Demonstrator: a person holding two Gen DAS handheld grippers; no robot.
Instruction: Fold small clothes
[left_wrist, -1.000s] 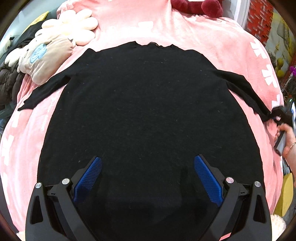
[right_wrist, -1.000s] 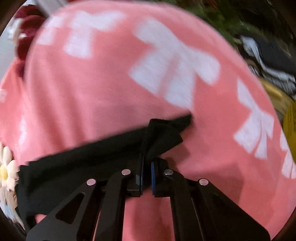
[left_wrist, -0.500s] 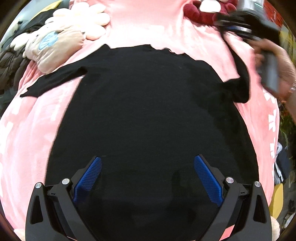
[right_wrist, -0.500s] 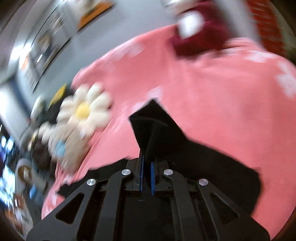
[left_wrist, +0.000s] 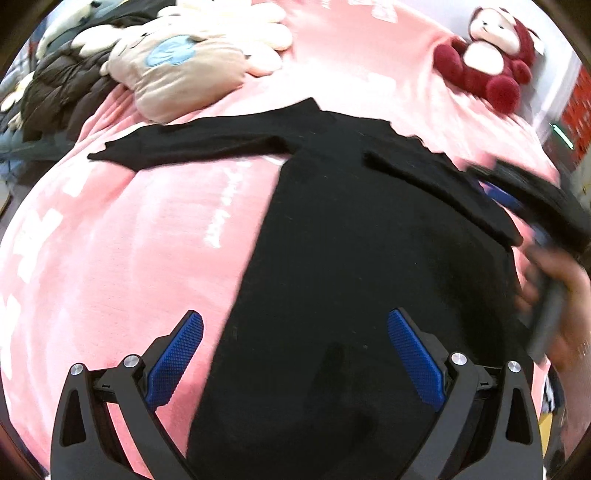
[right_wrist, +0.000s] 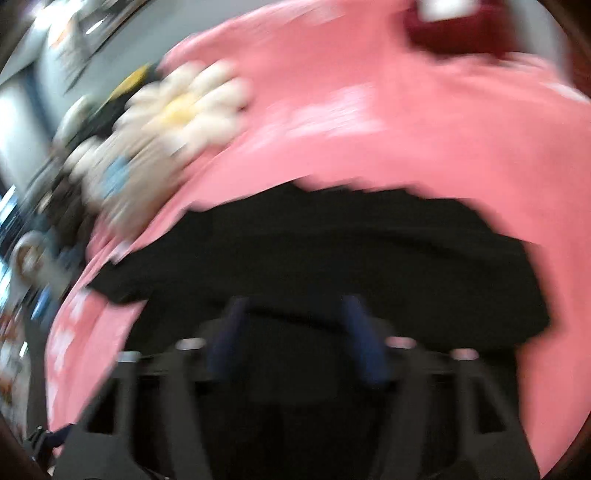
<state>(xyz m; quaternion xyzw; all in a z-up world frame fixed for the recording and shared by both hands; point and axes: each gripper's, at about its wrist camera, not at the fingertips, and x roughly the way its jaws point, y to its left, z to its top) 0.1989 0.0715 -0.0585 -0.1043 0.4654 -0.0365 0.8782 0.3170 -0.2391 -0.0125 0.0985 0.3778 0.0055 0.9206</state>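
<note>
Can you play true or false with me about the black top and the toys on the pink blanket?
1. The black top lies on a pink blanket. True.
2. One sleeve is folded across the top's body. True.
3. The red and white plush toy is sitting on the black top. False: it sits apart on the blanket, beyond the top.
4. The right tool is pinching the sleeve. False: its jaws have just been opening, with nothing gripped between them.
5. The left tool is open. True.
</note>
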